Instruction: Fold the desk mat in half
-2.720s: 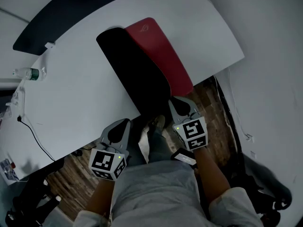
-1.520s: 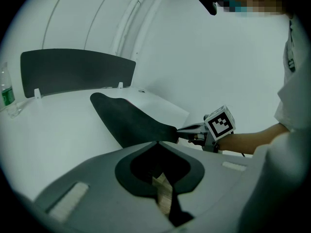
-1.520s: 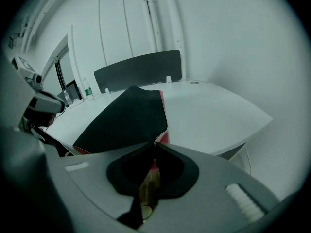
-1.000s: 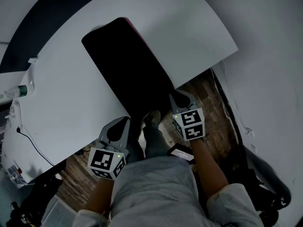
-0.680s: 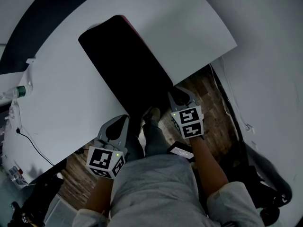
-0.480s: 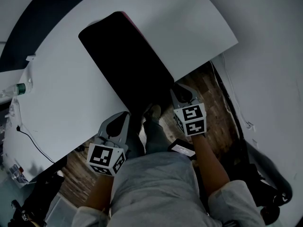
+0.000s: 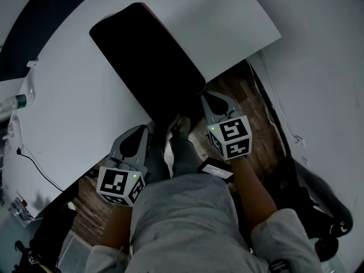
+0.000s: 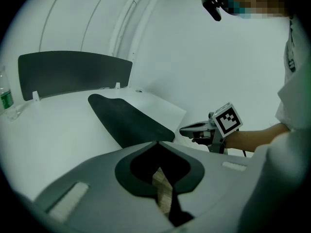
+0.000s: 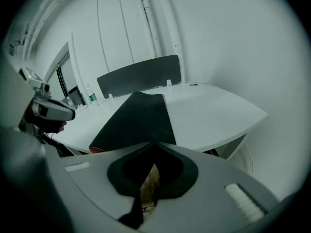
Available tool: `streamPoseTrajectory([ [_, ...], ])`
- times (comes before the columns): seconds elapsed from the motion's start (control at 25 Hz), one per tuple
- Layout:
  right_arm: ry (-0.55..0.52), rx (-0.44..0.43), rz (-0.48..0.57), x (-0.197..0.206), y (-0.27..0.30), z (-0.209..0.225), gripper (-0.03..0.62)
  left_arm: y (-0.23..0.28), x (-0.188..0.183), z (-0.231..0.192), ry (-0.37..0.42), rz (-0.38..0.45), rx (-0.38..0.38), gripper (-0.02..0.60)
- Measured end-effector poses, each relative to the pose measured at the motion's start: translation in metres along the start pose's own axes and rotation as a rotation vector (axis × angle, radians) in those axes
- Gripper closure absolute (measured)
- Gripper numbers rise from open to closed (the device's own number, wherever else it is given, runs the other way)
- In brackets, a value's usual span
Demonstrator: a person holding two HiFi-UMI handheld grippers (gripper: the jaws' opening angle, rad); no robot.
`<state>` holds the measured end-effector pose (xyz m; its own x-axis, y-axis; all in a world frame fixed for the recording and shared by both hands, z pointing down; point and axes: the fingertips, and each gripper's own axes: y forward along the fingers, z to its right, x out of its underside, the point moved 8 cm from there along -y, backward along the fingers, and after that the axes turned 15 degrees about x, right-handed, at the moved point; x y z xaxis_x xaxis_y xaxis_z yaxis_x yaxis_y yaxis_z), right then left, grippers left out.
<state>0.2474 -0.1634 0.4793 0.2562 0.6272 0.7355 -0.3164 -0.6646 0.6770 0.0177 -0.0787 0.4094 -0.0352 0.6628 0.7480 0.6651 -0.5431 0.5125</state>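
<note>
While left gripper (image 7: pixel 138 132) and right gripper (image 7: pixel 208 99) hover off table (image 7: pixel 74 112) edge, jaws closed, empty, facing desk mat (image 7: pixel 148 61)

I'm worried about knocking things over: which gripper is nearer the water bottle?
Left. The left gripper hangs off the desk edge, on the water bottle side of the folded desk mat; the right gripper, jaws closing empty, is across the mat.
</note>
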Motion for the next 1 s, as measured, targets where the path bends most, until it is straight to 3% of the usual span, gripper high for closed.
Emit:
streamPoseTrajectory([
  [1.0, -0.02, -0.147, 0.19, -0.081, -0.105, -0.124, 0.588, -0.127, -0.012, -0.024, 0.081, 0.11, 0.018, 0.563],
])
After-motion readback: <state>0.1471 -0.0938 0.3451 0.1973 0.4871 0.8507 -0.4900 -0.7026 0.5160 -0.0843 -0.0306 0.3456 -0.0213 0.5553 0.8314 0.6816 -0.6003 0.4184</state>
